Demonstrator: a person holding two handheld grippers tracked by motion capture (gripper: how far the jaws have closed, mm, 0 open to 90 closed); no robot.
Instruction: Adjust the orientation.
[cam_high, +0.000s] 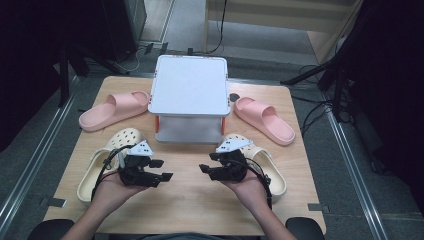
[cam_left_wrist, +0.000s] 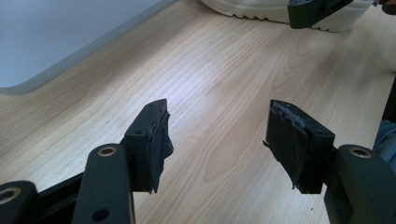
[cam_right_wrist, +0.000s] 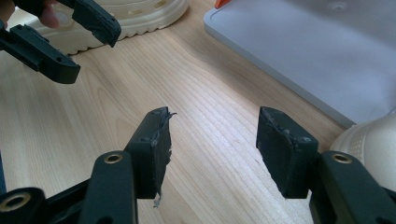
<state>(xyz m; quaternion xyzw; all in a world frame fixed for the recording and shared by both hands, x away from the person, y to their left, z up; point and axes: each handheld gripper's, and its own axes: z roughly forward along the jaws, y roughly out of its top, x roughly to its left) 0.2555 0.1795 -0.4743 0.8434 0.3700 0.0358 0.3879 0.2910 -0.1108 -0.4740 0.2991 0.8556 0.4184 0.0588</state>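
shoes sit around a white two-tier rack (cam_high: 189, 85) at the far middle of the wooden table (cam_high: 190, 200): a pink slide (cam_high: 114, 110) at its 9 o'clock, another pink slide (cam_high: 264, 119) at its 3 o'clock, and two cream clogs nearer the person. the left cream clog (cam_high: 102, 162) lies at about 7 o'clock from the rack, the right cream clog (cam_high: 265, 165) at about 5 o'clock. both rack tiers look bare, so no shoe has gone in yet.

the left gripper (cam_high: 161, 170) hangs just beside the left clog, at its 3 o'clock, jaws spread wide with nothing but bare wood between them. the right gripper (cam_high: 209, 165) mirrors it at the right clog's 9 o'clock, also released and empty; in the right gripper view the clog's rounded side (cam_right_wrist: 369, 140) shows just beyond one jaw. the two grippers point inward, toward each other, over the clear middle of the table.

this reads as the starting step, hands poised before any pick. the next move likely calls for turning each gripper outward toward its clog, then closing on a firm edge such as the heel rim or side wall, since the toe is broad and rounded.
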